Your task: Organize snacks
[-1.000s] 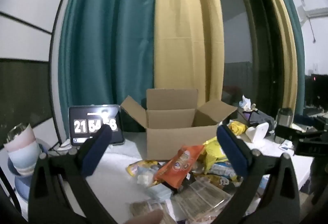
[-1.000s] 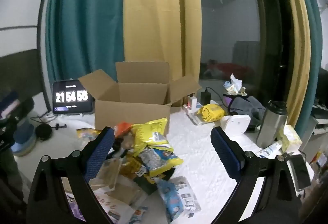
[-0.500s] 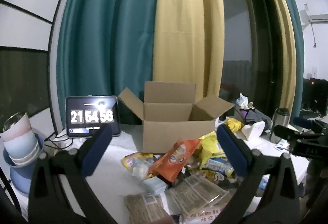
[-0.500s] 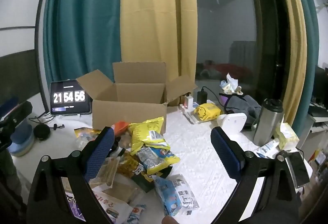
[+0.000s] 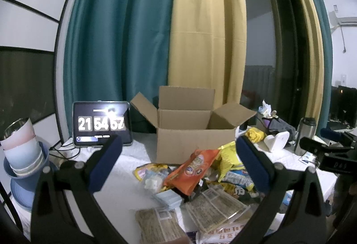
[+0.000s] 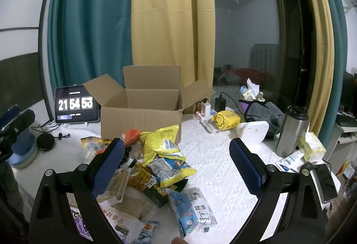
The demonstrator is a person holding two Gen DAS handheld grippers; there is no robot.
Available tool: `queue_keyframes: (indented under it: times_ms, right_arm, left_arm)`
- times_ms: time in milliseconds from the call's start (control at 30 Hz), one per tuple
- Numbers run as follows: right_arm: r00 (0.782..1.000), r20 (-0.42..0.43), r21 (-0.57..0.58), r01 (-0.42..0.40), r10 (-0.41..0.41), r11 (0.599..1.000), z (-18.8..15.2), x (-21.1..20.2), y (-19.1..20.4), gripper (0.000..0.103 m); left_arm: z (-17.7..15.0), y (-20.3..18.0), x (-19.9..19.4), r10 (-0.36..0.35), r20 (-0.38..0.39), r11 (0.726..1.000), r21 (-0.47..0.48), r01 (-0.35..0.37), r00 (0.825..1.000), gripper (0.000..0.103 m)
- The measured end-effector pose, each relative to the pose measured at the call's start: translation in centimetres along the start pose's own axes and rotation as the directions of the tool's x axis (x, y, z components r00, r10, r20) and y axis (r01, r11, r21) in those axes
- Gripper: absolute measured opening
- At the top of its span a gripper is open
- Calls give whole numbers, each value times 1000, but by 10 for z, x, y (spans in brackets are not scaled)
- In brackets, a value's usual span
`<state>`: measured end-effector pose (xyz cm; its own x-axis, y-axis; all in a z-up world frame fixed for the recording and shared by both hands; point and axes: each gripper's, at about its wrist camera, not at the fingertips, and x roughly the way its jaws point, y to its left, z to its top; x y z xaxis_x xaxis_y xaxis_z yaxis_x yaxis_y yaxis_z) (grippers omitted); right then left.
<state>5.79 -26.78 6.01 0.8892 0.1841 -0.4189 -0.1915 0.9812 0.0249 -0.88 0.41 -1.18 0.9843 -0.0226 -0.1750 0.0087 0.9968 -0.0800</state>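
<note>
An open cardboard box [image 5: 189, 143] [image 6: 142, 121] stands on the white table, flaps spread. In front of it lies a heap of snack packs: an orange bag [image 5: 193, 171], a yellow bag [image 6: 160, 143], a blue-and-yellow pack [image 6: 171, 169], a light blue pack [image 6: 191, 208] and clear cracker trays [image 5: 214, 206]. My left gripper [image 5: 178, 163] is open and empty, held above the heap. My right gripper [image 6: 176, 168] is open and empty, above the heap's right side.
A tablet clock [image 5: 101, 124] stands left of the box. Stacked bowls and cups [image 5: 21, 154] sit at the far left. A steel flask [image 6: 292, 130], a white stand [image 6: 252, 132], a yellow pouch [image 6: 226, 120], a charger and a phone [image 6: 324, 181] are to the right.
Both grippers have tilted a little so the views frame the box and heap slightly lower and nearer. Nothing was grasped or moved on the table.
</note>
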Motion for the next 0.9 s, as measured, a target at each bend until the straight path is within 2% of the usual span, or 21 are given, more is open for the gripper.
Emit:
queue_keyframes:
  times_ms: [900]
  right_arm:
    - [1000,-2,-2,1,-1,1000,-2,0,1,97]
  left_arm:
    - [0,-1,-3,1,-12,1000,-15,-1,1000,103]
